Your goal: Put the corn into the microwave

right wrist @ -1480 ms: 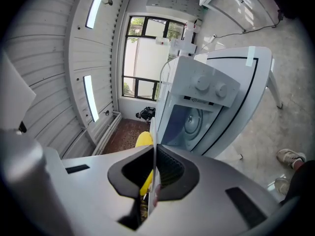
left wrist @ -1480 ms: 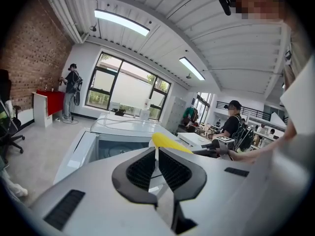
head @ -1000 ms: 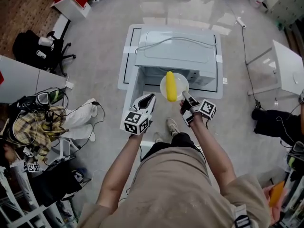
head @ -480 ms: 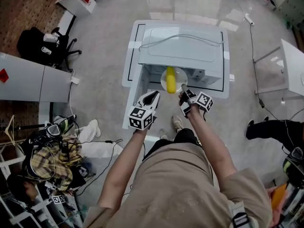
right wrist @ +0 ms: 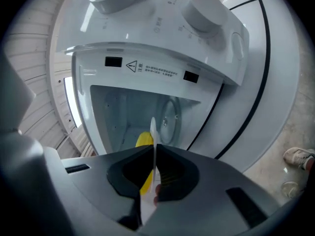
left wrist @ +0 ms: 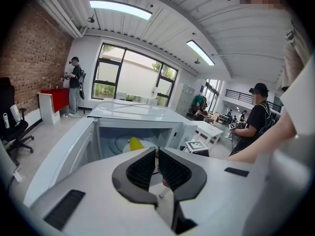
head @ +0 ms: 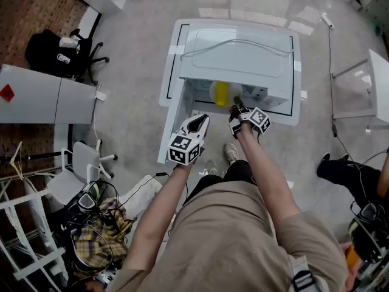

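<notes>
A yellow corn cob lies on a white plate that is partly inside the open white microwave. My right gripper is shut on the plate's near rim, right at the oven's mouth. In the right gripper view the corn shows just beyond the jaws, inside the cavity. My left gripper hangs to the left, in front of the swung-out door. Its jaws are shut and hold nothing. The left gripper view shows the corn and plate within the oven.
The microwave stands on a low white platform on the grey floor, a cable lying across its top. A black chair and a white desk are on the left, a white table on the right. People stand in the background.
My right gripper has carried the plate with the corn down and forward, from in front of the microwave into its opening. The left gripper has sunk slightly and stays shut.
</notes>
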The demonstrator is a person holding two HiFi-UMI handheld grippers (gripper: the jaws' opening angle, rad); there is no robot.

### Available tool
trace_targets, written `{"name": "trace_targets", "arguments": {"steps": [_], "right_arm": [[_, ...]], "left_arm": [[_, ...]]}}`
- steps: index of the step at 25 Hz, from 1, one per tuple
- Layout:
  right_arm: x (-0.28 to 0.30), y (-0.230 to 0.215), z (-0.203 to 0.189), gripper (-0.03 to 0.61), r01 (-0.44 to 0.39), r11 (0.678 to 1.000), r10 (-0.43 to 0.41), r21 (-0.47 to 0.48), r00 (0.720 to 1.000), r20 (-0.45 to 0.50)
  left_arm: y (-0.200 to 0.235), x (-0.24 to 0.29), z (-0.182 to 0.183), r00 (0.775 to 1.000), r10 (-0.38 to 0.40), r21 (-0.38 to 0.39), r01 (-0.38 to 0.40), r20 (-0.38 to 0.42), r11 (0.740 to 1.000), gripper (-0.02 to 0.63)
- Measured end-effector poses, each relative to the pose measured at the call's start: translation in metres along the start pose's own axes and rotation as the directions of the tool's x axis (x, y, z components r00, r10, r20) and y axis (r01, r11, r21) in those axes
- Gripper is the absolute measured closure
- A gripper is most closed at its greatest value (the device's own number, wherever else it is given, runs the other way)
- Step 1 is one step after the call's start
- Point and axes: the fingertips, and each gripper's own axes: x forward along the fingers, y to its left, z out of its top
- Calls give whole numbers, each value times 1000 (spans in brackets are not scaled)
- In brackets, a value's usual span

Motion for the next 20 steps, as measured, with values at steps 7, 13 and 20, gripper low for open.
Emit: {"name": "trace_targets", "arguments": {"steps": [7, 13, 20], "right_arm": [[22, -18, 16, 560, 24, 1000, -25, 15, 997, 68], [38, -30, 20, 560, 63, 998, -66, 27, 993, 100], [46, -39, 26, 561, 124, 992, -128, 38, 981, 146]], "left_arm": [[0, -1, -6, 1000, 6, 3, -6, -23, 1000, 604], [2, -3, -13, 999, 18, -9, -18, -36, 1000, 604], [6, -6, -15, 999, 32, -15, -33, -40, 999, 604]]}}
